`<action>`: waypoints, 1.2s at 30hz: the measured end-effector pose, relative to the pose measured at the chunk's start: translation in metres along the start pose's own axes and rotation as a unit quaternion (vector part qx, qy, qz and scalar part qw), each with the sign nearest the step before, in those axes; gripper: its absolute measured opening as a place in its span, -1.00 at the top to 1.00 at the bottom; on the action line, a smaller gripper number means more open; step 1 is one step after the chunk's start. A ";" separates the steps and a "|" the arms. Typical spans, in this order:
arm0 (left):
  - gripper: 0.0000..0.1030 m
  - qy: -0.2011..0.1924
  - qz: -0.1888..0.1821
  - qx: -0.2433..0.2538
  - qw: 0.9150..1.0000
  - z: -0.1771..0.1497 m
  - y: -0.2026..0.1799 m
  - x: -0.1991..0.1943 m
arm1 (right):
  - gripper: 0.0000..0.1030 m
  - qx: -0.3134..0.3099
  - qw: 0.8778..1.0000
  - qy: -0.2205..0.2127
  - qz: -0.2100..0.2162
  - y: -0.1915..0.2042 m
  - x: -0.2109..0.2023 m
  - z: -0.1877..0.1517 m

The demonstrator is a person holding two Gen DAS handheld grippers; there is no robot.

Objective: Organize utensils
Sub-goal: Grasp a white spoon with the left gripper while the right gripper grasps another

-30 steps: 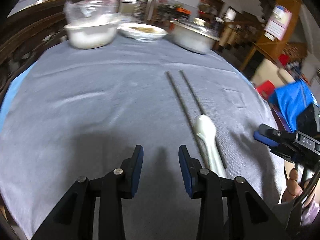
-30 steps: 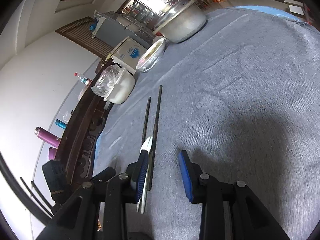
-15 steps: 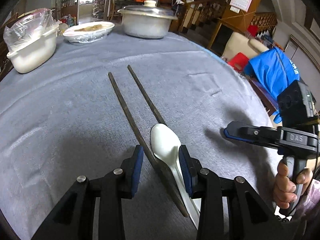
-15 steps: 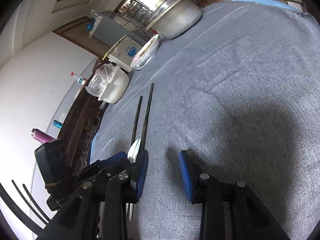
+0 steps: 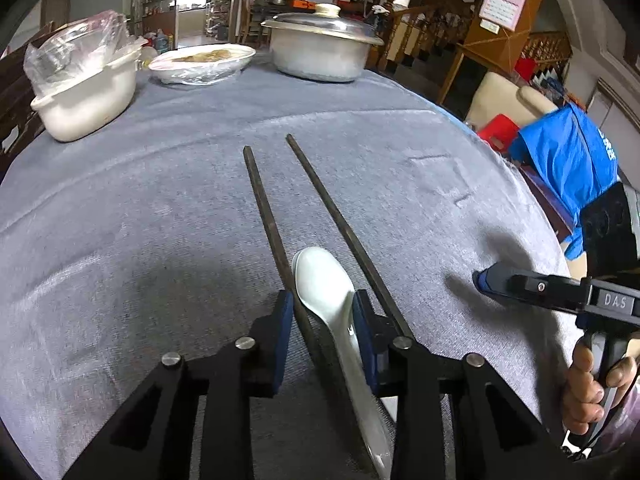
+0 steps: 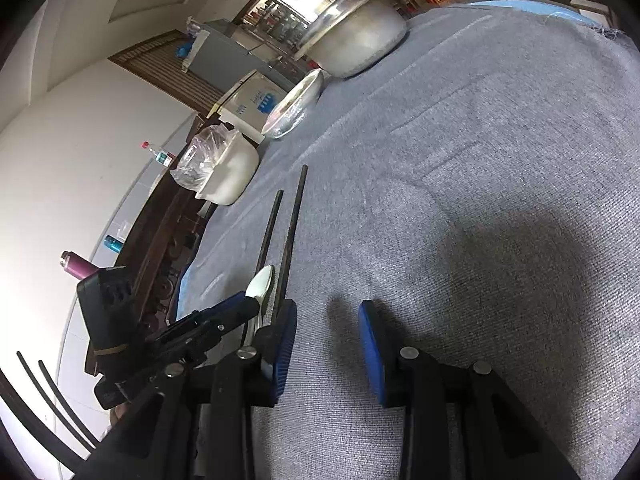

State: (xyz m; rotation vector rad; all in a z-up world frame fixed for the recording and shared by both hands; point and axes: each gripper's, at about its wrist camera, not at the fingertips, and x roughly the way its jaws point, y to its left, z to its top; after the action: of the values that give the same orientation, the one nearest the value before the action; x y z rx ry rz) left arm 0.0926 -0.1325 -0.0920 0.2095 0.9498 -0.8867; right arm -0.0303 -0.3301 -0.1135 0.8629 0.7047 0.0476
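**Left tool closing on spoon with a chopstick in the gap: risk of a double grab**

Cluttered dining room; bench (image 5: 140, 216) is covered in grey cloth. At its far edge: a lidded metal pot (image 5: 320, 50), a wrapped plate (image 5: 202, 62), a white tub with a plastic bag (image 5: 86, 92). None of it is near the work.

Task items: white spoon (image 5: 326, 292) lies flat on the cloth between two dark chopsticks (image 5: 264, 204), bowl pointing away from me, handle running back under the tool.

Left tool (image 5: 322, 324): jaws narrow and have just been closing, pads either side of the spoon's bowl-to-neck area. I can't tell if they're pressing yet. The left chopstick runs inside the same gap, touching or just beside the spoon.

Right tool (image 6: 328, 344): part open, nothing between the pads, hovering over bare cloth beside the right chopstick.

What I'd watch:
- Squeeze catches chopstick and spoon together. Two hard, smooth things in one pinch would likely give an uneven grip; one could slip or lever out on the lift.
- Spoon looks glossy, curved and probably ceramic. Pads on the bowl's flare may squirt it forward as they close.
- Pinched well forward, the long handle could swing the spoon down once it's off the bench.
- Right pad sits close to the other chopstick; any drag would roll it out of line.
- Pads are low; they might snag the cloth.
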 end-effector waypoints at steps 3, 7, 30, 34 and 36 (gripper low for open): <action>0.47 -0.005 0.006 -0.002 1.000 -0.001 0.001 -0.003 | 0.33 -0.002 1.000 -0.002 0.000 0.001 0.000 0.000; 0.48 -0.014 0.010 -0.007 1.000 -0.001 -0.001 -0.006 | 0.33 -0.004 1.000 -0.003 0.001 0.001 0.000 0.000; 0.48 -0.011 0.083 -0.066 0.994 -0.029 0.043 -0.054 | 0.30 -0.222 0.964 0.145 -0.015 0.105 0.104 0.027; 0.47 0.018 0.091 -0.066 0.994 -0.031 0.048 -0.054 | 0.30 -0.254 0.953 0.158 -0.054 0.112 0.115 0.027; 0.46 0.028 0.097 -0.068 0.993 -0.029 0.050 -0.053 | 0.30 -0.272 0.945 0.165 -0.070 0.118 0.118 0.026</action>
State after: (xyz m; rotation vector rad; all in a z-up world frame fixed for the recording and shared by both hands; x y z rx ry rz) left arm 0.0971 -0.0549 -0.0784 0.2071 1.0202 -0.6371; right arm 0.1043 -0.2328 -0.0827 0.2712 1.0040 0.2535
